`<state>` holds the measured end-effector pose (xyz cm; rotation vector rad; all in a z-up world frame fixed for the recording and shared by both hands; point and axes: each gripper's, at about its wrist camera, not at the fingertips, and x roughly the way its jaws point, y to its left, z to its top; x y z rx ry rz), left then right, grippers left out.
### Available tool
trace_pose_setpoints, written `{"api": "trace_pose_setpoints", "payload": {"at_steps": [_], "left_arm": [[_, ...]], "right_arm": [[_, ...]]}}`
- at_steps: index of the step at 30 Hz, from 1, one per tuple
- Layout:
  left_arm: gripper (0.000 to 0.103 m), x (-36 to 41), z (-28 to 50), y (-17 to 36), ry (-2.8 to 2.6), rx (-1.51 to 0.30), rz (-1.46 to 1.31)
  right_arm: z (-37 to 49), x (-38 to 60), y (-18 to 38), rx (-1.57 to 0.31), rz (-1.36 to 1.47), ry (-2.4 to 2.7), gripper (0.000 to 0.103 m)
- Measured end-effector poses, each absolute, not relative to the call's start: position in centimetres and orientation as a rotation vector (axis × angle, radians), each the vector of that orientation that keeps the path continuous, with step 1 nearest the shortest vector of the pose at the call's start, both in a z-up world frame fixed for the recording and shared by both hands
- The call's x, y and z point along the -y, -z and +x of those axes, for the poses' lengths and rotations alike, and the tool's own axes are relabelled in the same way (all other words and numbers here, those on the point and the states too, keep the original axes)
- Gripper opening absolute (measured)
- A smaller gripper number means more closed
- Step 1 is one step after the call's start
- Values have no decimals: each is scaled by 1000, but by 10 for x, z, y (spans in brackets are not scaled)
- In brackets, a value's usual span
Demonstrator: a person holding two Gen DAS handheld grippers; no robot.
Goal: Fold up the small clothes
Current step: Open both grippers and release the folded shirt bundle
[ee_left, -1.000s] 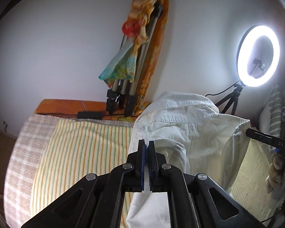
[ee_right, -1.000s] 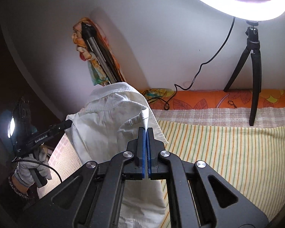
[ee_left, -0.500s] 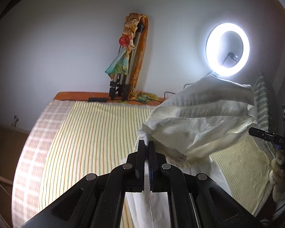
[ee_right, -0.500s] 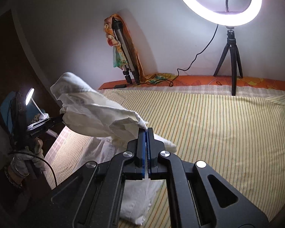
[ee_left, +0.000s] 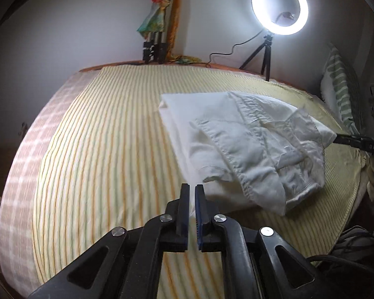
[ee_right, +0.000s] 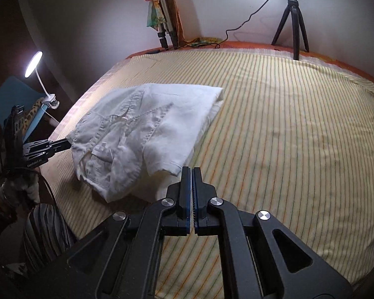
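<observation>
Your left gripper (ee_left: 192, 194) stands slightly parted and empty; your right gripper (ee_right: 192, 177) is pressed together, pinching nothing. Just ahead, the white shirt (ee_left: 249, 144) lies on the striped sheet (ee_left: 99, 149): light, limp; grasp stitched hems.

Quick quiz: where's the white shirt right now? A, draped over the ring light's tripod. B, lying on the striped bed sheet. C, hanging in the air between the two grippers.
B: the white shirt rests, loosely folded, on the striped bed sheet, with nothing lifting it.
</observation>
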<state>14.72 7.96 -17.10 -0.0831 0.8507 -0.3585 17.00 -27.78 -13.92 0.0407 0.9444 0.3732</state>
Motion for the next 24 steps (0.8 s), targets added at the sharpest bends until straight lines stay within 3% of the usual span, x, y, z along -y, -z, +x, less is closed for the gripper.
{"api": "trace_pose_setpoints", "payload": {"at_steps": [2, 5, 9, 11, 13, 15, 17, 19, 21, 24], "left_arm": [[22, -95, 147, 169, 347, -854, -172], [30, -113, 152, 163, 363, -859, -323], [45, -120, 166, 162, 421, -896, -529], [45, -115, 174, 167, 446, -929, -593], [42, -110, 180, 173, 460, -953, -629], [33, -103, 185, 180, 464, -985, -652], [11, -98, 190, 187, 477, -1015, -677], [3, -94, 193, 190, 483, -1024, -680], [1, -94, 195, 187, 491, -1023, -684], [0, -99, 196, 173, 520, -1006, -700]], "right_arm": [[165, 291, 138, -942, 91, -368, 3], [161, 315, 133, -933, 258, -382, 4], [165, 336, 135, -926, 464, -393, 35], [169, 338, 139, -927, 538, -402, 35], [174, 334, 145, -943, 583, -415, 35], [181, 327, 152, -967, 597, -426, 35], [188, 317, 160, -989, 591, -416, 35], [195, 309, 168, -1015, 617, -438, 35], [200, 300, 174, -1035, 655, -480, 13], [199, 291, 169, -1030, 666, -499, 6]]}}
